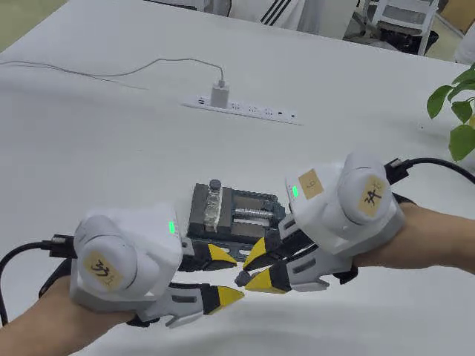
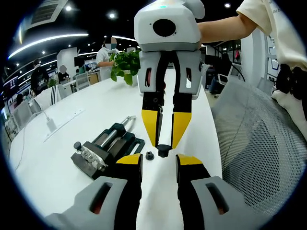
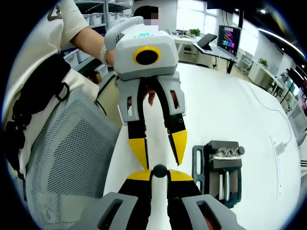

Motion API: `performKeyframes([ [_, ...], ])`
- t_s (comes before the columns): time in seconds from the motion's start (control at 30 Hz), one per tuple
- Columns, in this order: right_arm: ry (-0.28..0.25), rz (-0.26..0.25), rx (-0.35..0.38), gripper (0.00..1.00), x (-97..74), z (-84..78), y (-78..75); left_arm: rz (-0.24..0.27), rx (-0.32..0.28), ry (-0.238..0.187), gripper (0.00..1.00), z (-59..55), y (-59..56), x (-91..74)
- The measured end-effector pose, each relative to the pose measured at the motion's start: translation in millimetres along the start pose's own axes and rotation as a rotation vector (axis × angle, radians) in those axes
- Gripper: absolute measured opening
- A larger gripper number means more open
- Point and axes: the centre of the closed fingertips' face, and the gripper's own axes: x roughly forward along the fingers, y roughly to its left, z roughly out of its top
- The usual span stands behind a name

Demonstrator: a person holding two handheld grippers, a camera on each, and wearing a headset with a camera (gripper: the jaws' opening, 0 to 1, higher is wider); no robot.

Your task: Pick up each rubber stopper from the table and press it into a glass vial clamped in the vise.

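Note:
A small black vise [image 1: 245,215] stands on the white table with clear glass [image 1: 213,208] clamped in its jaws and a dark stopper [image 1: 215,184] at the far end. My right gripper [image 1: 249,271] is just in front of the vise, shut on a black rubber stopper [image 3: 159,171] held between its yellow tips. The left gripper [image 1: 223,274] faces it tip to tip and is open with nothing in it. In the left gripper view, the held stopper [image 2: 163,151] hangs just above the table, and a second stopper [image 2: 149,155] lies loose beside it.
A white power strip [image 1: 245,108] with a plugged charger [image 1: 220,94] and a thin cable lies further back. Green plant leaves [image 1: 456,111] hang at the right edge. A grey mesh chair [image 2: 249,139] stands close to the near table edge.

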Motion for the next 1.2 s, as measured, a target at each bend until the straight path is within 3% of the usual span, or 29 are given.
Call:
performKeyframes([
  [0.17,0.006,0.000,-0.002,0.07,2.0,-1.8,-0.8,0.035,-0.036,0.018,0.39,-9.5,7.1,-5.7],
  [0.43,0.017,0.002,0.004,0.07,5.9,-7.0,-1.5,0.121,-0.095,0.039,0.70,-23.7,19.3,-17.7],
  [0.5,0.018,0.004,0.005,0.07,6.2,-7.3,-1.3,0.172,-0.112,0.049,0.79,-28.0,27.0,-20.9],
  [0.6,0.018,0.007,0.008,0.07,6.9,-7.9,-1.7,0.197,-0.129,0.053,0.95,-29.9,30.9,-23.3],
  [0.67,0.017,0.008,0.011,0.07,7.4,-8.5,-2.4,0.212,-0.144,0.062,0.99,-32.7,33.5,-25.0],
  [0.77,0.022,0.008,0.000,0.07,7.7,-10.5,-4.0,0.220,-0.154,0.082,0.99,-38.5,34.4,-26.7],
  [1.03,0.039,0.014,-0.007,0.07,5.4,-11.7,-14.7,0.225,-0.179,0.078,0.99,-41.4,34.0,-29.7],
  [1.2,0.067,0.015,-0.039,0.07,4.0,-10.4,-29.1,0.228,-0.192,0.077,0.99,-41.8,34.1,-31.6],
])
